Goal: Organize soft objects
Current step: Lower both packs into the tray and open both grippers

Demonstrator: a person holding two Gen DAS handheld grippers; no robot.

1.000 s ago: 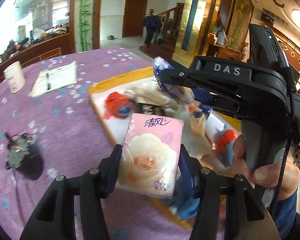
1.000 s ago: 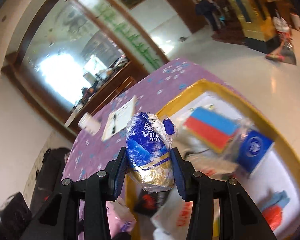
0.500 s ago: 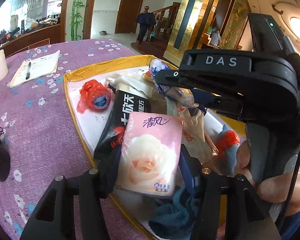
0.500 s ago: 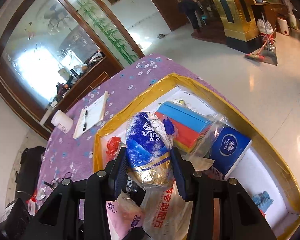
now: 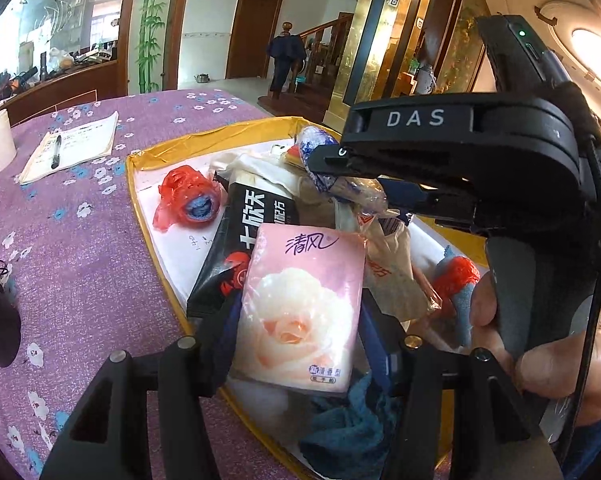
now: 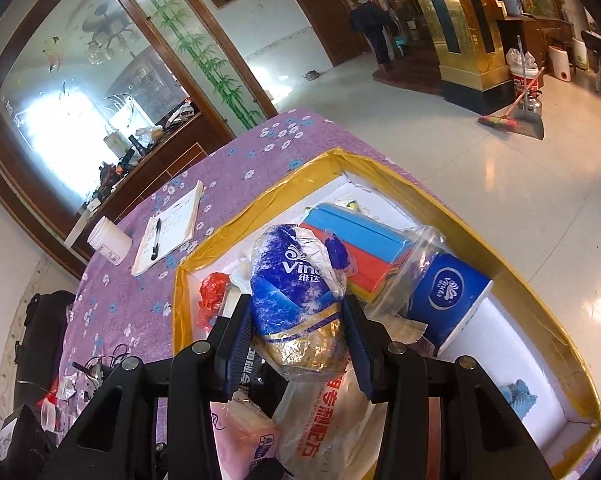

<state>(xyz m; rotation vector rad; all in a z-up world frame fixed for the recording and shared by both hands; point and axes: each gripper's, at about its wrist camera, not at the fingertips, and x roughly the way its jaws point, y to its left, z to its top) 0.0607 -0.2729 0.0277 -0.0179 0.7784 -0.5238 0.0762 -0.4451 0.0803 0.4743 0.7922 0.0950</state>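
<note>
The left tongs [image 5: 296, 316] pinch a pink tissue pack [image 5: 300, 304] above the near end of the yellow-rimmed tray [image 6: 400, 178], which sits at the edge of the purple-clothed surface [image 5: 80, 248]. The right tongs [image 6: 296, 332] pinch a blue Vinda roll [image 6: 296, 304] over the tray's cluttered middle

Black hand-held gripper [image 5: 296, 320], blue pads [image 5: 374, 344], brass-coloured screws, white "DAS" lettering, possibly blue sleeve

both grippers are held out level, side by side: left gripper [image 5: 296, 308] clamped, right gripper [image 6: 298, 322] clamped too (bare fingers [image 5: 540, 364] apparently round its handle).
</note>
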